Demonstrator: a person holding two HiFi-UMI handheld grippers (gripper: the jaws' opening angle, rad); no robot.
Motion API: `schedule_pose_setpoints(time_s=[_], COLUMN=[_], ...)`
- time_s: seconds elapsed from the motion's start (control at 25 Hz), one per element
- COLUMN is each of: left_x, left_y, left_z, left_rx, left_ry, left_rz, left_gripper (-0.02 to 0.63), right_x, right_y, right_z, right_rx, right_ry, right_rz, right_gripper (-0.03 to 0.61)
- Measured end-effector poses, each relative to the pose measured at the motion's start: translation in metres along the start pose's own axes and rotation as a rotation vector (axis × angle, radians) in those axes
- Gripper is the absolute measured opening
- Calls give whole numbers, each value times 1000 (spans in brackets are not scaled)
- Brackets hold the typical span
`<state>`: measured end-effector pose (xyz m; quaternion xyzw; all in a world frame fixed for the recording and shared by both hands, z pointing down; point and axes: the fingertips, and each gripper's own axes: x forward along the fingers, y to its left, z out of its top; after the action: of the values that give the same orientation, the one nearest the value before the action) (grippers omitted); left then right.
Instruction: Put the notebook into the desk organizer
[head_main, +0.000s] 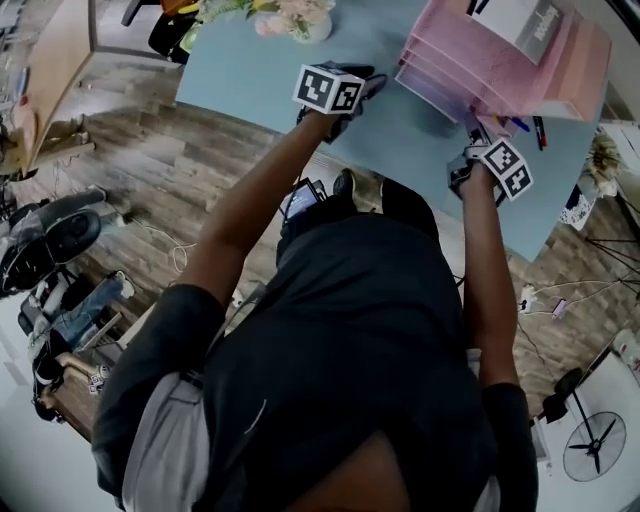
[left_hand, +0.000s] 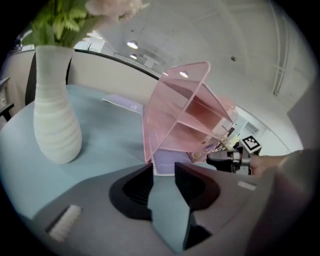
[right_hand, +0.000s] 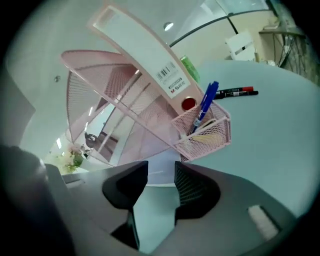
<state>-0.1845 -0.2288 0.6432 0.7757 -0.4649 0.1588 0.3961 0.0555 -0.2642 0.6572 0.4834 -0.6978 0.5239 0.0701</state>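
Note:
A pink tiered desk organizer (head_main: 480, 60) stands at the far right of the light-blue table (head_main: 250, 70). The lilac spiral notebook (left_hand: 167, 161) lies flat in its lowest tier, one edge sticking out toward me; in the right gripper view it shows as a pale sheet (right_hand: 159, 167) under the organizer (right_hand: 115, 100). My left gripper (head_main: 368, 84) hovers just in front of the organizer (left_hand: 180, 110), open, with only the table top between its jaws (left_hand: 163, 172). My right gripper (head_main: 468, 150) is at the organizer's near right corner, open and empty (right_hand: 161, 172).
A pink mesh pen basket (right_hand: 205, 130) with a blue pen (right_hand: 206, 105) hangs on the organizer's side. A red-and-black marker (right_hand: 235, 92) lies on the table behind it. A white ribbed vase (left_hand: 55, 115) of flowers stands at the far left. A white box (head_main: 525, 25) rests on top of the organizer.

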Motion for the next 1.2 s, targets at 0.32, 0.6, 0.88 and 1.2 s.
schedule_pose_setpoints(time_s=[0.32, 0.6, 0.88, 1.2], left_x=[-82, -167, -246, -297], left_y=[-22, -58, -89, -129], left_z=[35, 57, 72, 70], left_rx=[90, 186, 290, 443], left_ry=[-145, -285, -420, -479], left_rz=[-56, -111, -112, -109], left_gripper=[192, 192, 191, 192], right_x=[-76, -164, -234, -291], right_y=[103, 223, 296, 316], right_z=[27, 26, 10, 10], right_rx=[-194, -550, -749, -822], right_ry=[-116, -179, -237, -356], right_rz=[223, 421, 486, 478], right_gripper=[146, 137, 89, 89])
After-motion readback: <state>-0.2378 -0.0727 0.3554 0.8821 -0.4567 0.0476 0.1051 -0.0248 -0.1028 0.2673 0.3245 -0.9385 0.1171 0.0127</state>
